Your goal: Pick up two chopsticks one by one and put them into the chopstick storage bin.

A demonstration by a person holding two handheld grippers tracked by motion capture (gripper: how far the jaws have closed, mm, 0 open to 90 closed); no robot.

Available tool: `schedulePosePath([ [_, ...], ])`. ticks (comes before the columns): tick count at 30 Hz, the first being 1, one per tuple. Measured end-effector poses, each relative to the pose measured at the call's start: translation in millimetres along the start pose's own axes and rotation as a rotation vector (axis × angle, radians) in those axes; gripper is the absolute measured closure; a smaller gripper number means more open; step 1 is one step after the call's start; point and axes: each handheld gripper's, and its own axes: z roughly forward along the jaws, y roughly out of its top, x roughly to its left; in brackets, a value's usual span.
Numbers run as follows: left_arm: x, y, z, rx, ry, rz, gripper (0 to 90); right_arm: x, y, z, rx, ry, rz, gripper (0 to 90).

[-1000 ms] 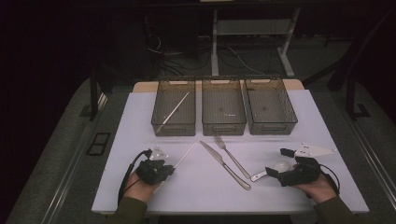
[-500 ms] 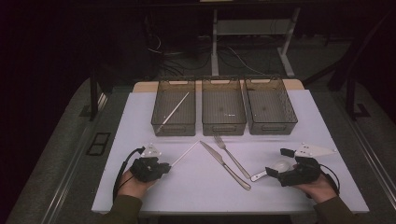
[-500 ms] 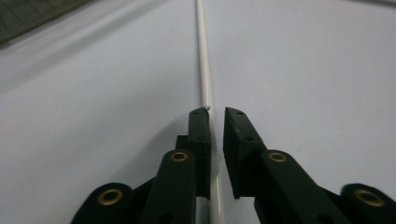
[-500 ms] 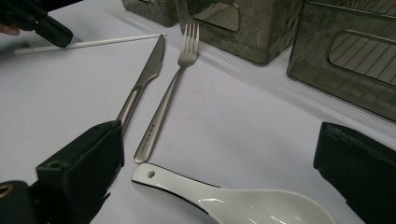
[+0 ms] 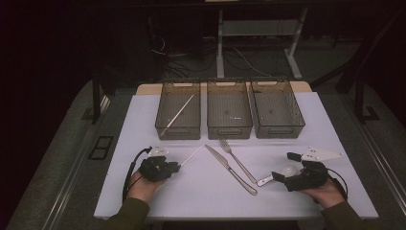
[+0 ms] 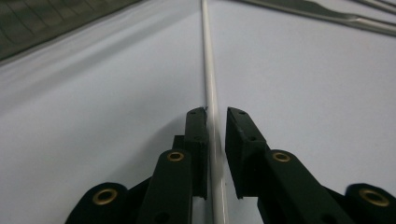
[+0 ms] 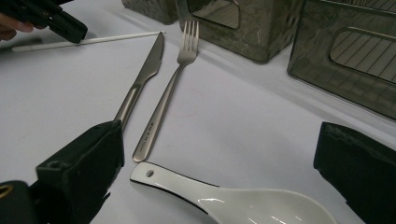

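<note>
A thin white chopstick lies flat on the white bench, running away from the near left side toward the leftmost bin. In the left gripper view it passes straight between the two black jaws of the left hand-held gripper, close against one pad with a narrow gap to the other; the jaws have just been easing apart a little, so they stand slightly apart around the stick rather than clamped on it. In the high view this gripper sits low on the bench in the person's left hand, the chopstick reaching out from its tips. Just beside, toward the middle of the bench, a steel knife and a steel fork lie slanted, their handles crossing at the near end. To the right, a white ceramic spoon rests on the bench between the widely parted jaws of the right hand-held gripper, which touch nothing; the high view shows that gripper held by the right hand. Across the far side stand three grey mesh bins in a row: the left bin holds a second white chopstick, and beside it are the middle bin and the right bin.
</note>
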Motion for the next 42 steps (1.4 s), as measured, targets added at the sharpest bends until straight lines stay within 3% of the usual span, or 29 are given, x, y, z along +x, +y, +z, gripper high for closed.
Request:
schedulePosePath([
  [6,-3.4,-0.5,0.3,0.002,0.027,0.018,83.5,0.1,-0.1,-0.4,-0.001,-0.001,-0.001,2.0],
  [17,-2.5,0.3,-3.6,0.010,0.015,0.030,84.9,0.1,0.2,-1.6,-0.005,-0.001,0.005,2.0],
  [28,5.9,-4.4,-20.4,-0.007,0.029,-0.023,84.9,0.5,0.3,-1.5,-0.005,0.001,0.001,2.0],
  [42,-0.2,3.4,-30.0,-0.066,-0.003,-0.024,84.9,0.3,0.3,-1.3,-0.004,0.001,0.002,2.0],
])
